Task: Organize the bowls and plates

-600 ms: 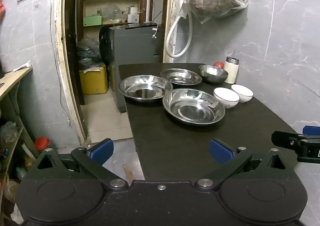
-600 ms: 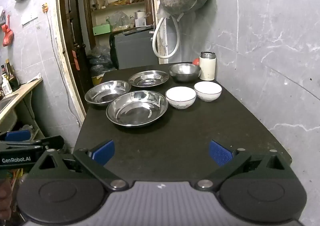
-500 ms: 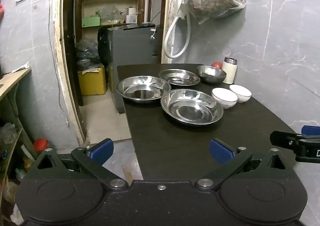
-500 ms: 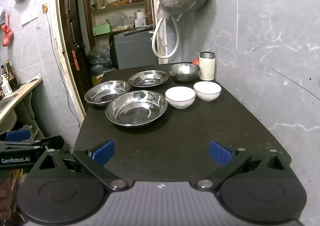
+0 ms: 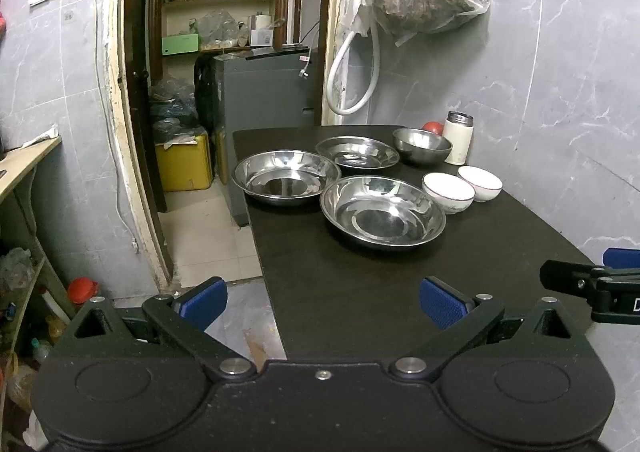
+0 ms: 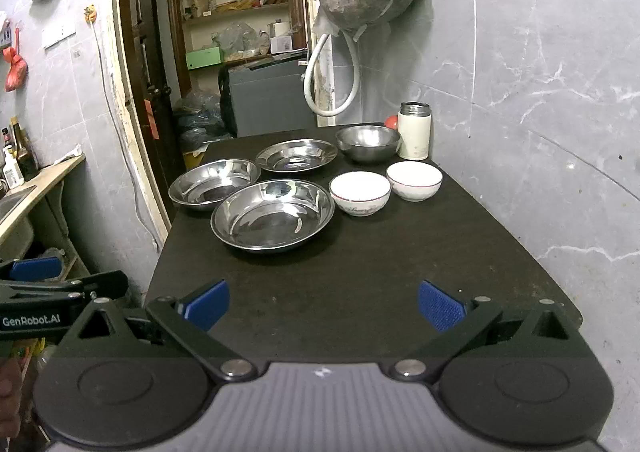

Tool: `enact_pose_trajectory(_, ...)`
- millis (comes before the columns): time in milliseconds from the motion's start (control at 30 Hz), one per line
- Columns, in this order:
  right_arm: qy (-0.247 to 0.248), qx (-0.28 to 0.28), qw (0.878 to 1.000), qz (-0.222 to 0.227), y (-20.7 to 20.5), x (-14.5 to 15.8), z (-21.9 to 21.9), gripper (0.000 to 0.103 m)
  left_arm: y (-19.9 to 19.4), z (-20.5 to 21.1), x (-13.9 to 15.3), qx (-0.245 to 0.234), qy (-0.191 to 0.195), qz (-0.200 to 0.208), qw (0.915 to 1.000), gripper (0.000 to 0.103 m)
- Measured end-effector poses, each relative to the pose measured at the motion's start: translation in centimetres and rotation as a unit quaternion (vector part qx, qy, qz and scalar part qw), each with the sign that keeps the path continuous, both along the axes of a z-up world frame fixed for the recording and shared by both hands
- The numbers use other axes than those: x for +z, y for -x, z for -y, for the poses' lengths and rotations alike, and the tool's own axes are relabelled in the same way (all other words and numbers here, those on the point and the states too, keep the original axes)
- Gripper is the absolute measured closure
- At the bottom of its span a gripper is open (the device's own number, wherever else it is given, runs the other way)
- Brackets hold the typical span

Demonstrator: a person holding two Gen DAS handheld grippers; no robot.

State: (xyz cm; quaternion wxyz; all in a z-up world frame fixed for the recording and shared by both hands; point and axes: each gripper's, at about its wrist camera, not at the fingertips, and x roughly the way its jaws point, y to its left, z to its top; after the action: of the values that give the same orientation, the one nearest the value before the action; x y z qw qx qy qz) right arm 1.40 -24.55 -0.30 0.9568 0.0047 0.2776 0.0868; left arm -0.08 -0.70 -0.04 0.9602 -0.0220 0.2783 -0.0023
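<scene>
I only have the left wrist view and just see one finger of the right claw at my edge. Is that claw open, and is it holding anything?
Observer: The right claw is open and empty. Its blue pads are wide apart over the near end of the table.
Operator: Anything on the counter off to my left? I only see its bare edge.
Observer: Yes, a few bottles stand on the counter against the wall.

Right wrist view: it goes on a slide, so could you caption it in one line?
Open right gripper faces a dark table with three steel plates, a steel bowl and two white bowls.
</scene>
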Motion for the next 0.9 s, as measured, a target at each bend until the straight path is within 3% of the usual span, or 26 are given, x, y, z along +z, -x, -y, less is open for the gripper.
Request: enact_pose_trajectory(900, 0.001, -0.004, 1.0, 0.002, -0.06, 0.0, 0.1, 0.0, -0.17, 0.1, -0.17, -0.005, 0.0, 0.003, 1.0, 0.001)
